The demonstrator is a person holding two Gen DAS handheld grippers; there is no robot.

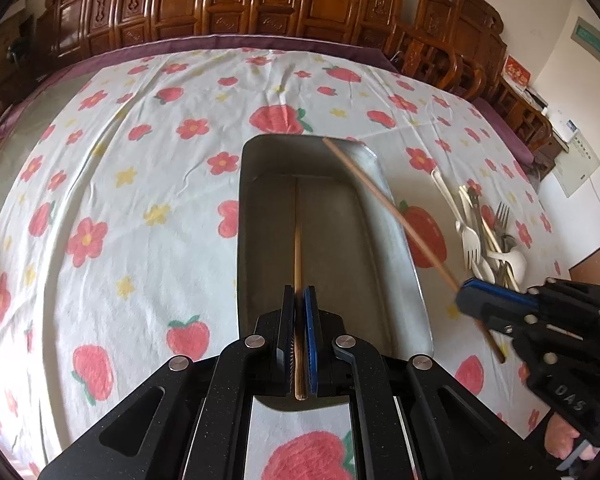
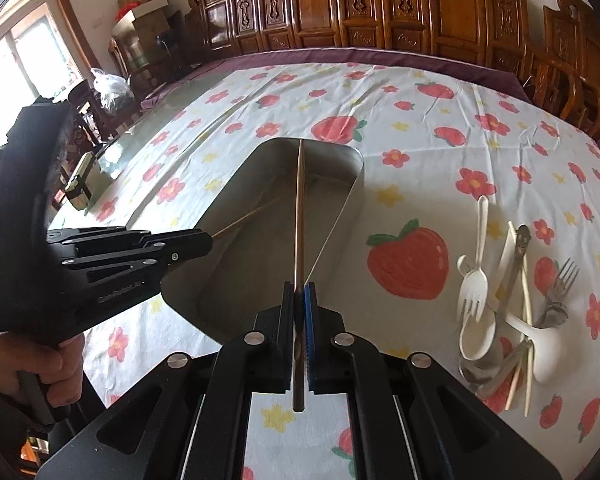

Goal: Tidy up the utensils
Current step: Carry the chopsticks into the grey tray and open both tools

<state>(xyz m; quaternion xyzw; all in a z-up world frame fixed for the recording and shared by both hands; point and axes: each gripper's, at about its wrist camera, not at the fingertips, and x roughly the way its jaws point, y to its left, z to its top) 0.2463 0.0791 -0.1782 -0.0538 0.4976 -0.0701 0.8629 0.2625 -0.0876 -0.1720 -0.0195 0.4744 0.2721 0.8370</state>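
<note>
A grey metal tray (image 1: pixel 396 240) (image 2: pixel 340 208) lies on the strawberry-print tablecloth. My left gripper (image 1: pixel 299 296) is shut on a wooden chopstick (image 1: pixel 297 252) that points down into the tray; it also shows in the right wrist view (image 2: pixel 208 240). My right gripper (image 2: pixel 299 292) is shut on a second chopstick (image 2: pixel 299 208) held over the tray; in the left wrist view the gripper (image 1: pixel 466 290) and its chopstick (image 1: pixel 380 196) cross the tray's right rim. A pile of cream plastic forks and spoons and metal forks (image 2: pixel 508 312) (image 1: pixel 488 236) lies right of the tray.
The flowered tablecloth (image 1: pixel 120 184) covers a large table with a purple edge. Carved wooden chairs (image 2: pixel 440 8) line the far side. Boxes and a bag (image 2: pixel 112 88) stand near a window at the left.
</note>
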